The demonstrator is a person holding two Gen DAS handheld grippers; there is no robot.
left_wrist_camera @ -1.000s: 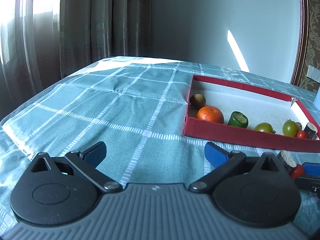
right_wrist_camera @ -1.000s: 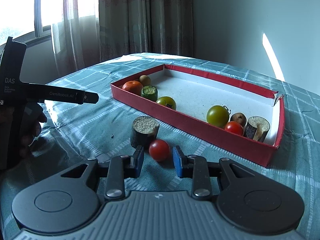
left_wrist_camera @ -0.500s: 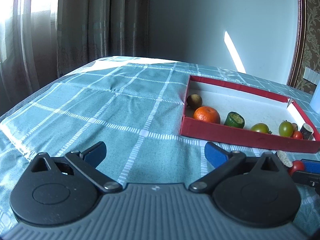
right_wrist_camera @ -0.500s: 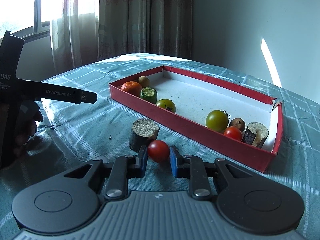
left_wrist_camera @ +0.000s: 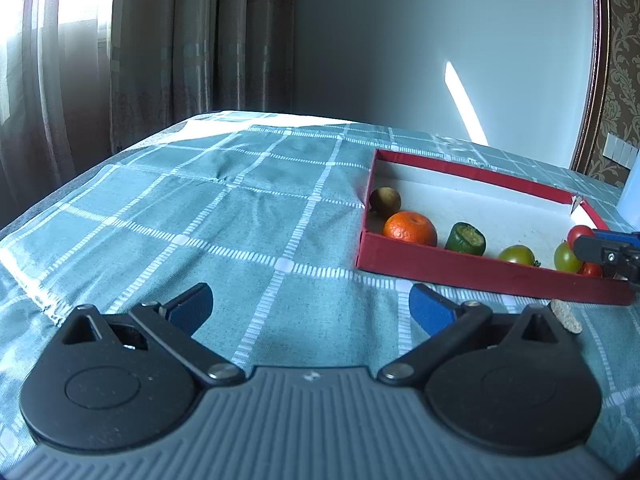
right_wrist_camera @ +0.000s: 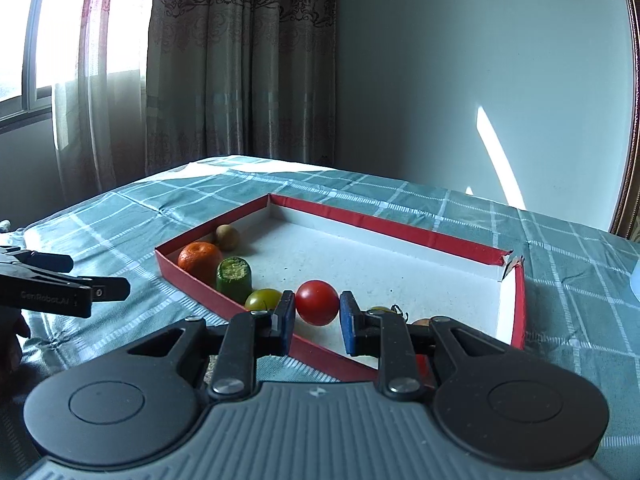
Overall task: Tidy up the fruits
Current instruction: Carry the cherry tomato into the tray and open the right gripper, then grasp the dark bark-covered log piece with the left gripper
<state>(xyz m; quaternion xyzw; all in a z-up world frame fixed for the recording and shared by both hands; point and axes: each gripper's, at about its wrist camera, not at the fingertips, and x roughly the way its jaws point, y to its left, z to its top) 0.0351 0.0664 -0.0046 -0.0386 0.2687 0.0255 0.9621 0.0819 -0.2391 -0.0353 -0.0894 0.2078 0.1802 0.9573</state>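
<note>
My right gripper is shut on a red tomato and holds it above the red tray, just past its near wall. The tomato and the right gripper's fingers also show at the right edge of the left wrist view. In the tray lie an orange, a brown fruit, a green cut piece and green tomatoes. My left gripper is open and empty over the teal checked cloth, left of the tray.
A brown cut cylinder lies on the cloth outside the tray's near wall, half hidden by my left gripper. Curtains and a window stand beyond the table's far left edge. A pale container stands at the far right.
My right gripper shut on the red tomato, lifted it off the cloth and carried it over the tray's near wall. The left gripper stayed open and barely shifted.
</note>
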